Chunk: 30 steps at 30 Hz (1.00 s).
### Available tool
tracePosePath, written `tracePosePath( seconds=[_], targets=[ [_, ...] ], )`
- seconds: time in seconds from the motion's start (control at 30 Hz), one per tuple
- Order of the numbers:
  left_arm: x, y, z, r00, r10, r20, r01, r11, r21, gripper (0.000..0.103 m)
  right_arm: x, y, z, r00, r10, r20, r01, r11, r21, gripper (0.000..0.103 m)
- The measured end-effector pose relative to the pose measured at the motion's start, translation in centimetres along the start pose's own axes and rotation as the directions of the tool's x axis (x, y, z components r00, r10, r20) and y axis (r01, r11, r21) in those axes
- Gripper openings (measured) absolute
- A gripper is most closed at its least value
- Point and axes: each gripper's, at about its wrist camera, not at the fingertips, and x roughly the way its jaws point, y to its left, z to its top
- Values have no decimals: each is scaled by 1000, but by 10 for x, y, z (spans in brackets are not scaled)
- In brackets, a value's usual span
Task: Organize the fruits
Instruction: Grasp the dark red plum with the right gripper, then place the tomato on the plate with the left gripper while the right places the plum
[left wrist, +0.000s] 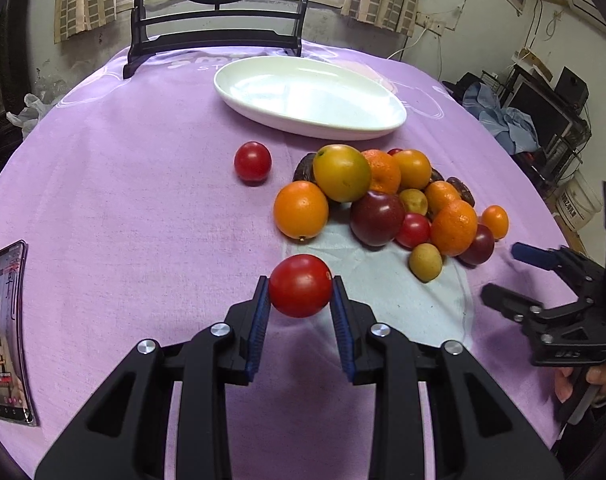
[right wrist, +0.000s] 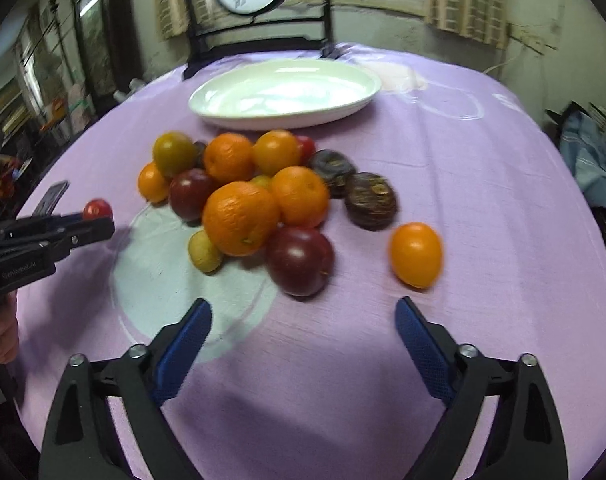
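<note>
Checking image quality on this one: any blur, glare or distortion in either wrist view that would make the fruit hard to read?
Left wrist: sharp; strong fisheye bending at the edges; soft window glare on the white plate; red tomato between the left gripper's fingers is crisp. Right wrist: slight motion blur on the fruit pile and lone orange fruit; dark vignette corners; right gripper casts a soft shadow.

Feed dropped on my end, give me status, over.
Left claw shut on red tomato. Right claw open, holding nothing. White dish holds no fruit; no obstruction.
</note>
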Motion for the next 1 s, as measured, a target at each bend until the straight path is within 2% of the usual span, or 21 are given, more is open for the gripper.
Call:
tracePosePath(
  seconds=[0.07, 0.13, 0.23, 0.27, 0.33, 0.5, 0.67, 0.73, 0.83, 0.9, 1.0],
  targets=[
    [-2, 1, 0, 1000, -1, 4, 1, 1000, -5, 30, 11, 3, 7, 999, -5, -35, 4, 1000, -21, 74],
    [-4, 2, 1, 1000, 2, 8, -2, 1000, -9, 30, 21, 5, 14, 998, -16, -57, 13, 999, -45, 69],
    [-7, 3, 2, 1000, 7, 11, -7, 1000, -7, 30, 27, 7, 22, 999, -27, -46, 24, 997, -74, 61],
    [-7, 2, 3, 1000, 7, 10, -7, 1000, -4, 30, 27, 8, 24, 999, -31, -41, 28, 996, -85, 52],
    [-7, 1, 5, 1000, 7, 7, -7, 1000, 5, 30, 27, 10, 27, 999, -38, -32, 34, 994, -104, 40],
    [-13, 0, 14, 999, 23, 28, -24, 1000, 15, 30, 17, 9, 27, 998, -40, -40, 36, 994, -100, 40],
    [-24, -4, 50, 998, 15, 59, -19, 998, 64, 30, -16, -4, 44, 997, -19, 70, 23, 998, -54, 40],
    [-24, -9, 71, 997, 5, 71, -11, 996, 85, 30, -27, -6, 67, 992, 8, 123, -2, 999, -48, 40],
    [-10, -13, 108, 997, 6, 72, -12, 997, 78, 30, -22, 0, 107, 987, 38, 159, -28, 997, -67, 40],
    [8, -11, 133, 998, 13, 54, -16, 999, 52, 30, -6, 4, 136, 987, 60, 150, -48, 996, -80, 40],
    [45, -5, 166, 998, 57, 16, -57, 998, 19, 30, 30, 6, 169, 995, 51, 88, -45, 997, -66, 40]
  ],
)
